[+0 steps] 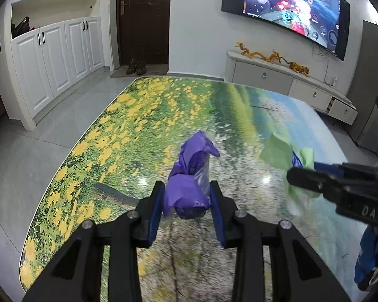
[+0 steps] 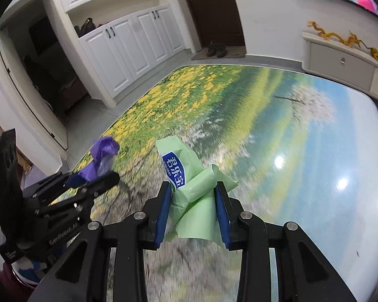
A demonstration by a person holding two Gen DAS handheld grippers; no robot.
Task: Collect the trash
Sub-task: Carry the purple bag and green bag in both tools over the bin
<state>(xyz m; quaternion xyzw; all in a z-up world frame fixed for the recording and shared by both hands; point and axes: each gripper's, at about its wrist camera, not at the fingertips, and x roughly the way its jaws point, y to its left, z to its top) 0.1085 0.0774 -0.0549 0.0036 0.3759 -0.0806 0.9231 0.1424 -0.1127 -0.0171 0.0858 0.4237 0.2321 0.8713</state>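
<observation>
Trash in both tools, lifted clear of the flower-print table [image 1: 88, 136]. Left gripper [image 1: 186, 196]: jaws narrow, pads pinching a crumpled purple wrapper [image 1: 189, 176] near its lower end, with the twisted top sticking up past the fingertips. Right gripper [image 2: 194, 196]: jaws likewise narrow, clamped on a crumpled green wrapper [image 2: 186, 176] printed with a blue-and-white label, loose flaps spilling out above and below the pads. Seen from the left wrist, green wrapper off to the right, well apart from the purple one; from the right wrist, purple wrapper off to the left.

Judged by look: both pieces thin film, very light, soft, easily crushed, probably slick on the glossy faces. Nothing fragile. Best hold across the bunched, thickest middle, as now, rather than on a single loose flap, which could slide out or tear. Firm squeeze harmless here. Loose ends likely to flutter or snag when carried. No bin visible in either view, so drop-off place cannot be told.
</observation>
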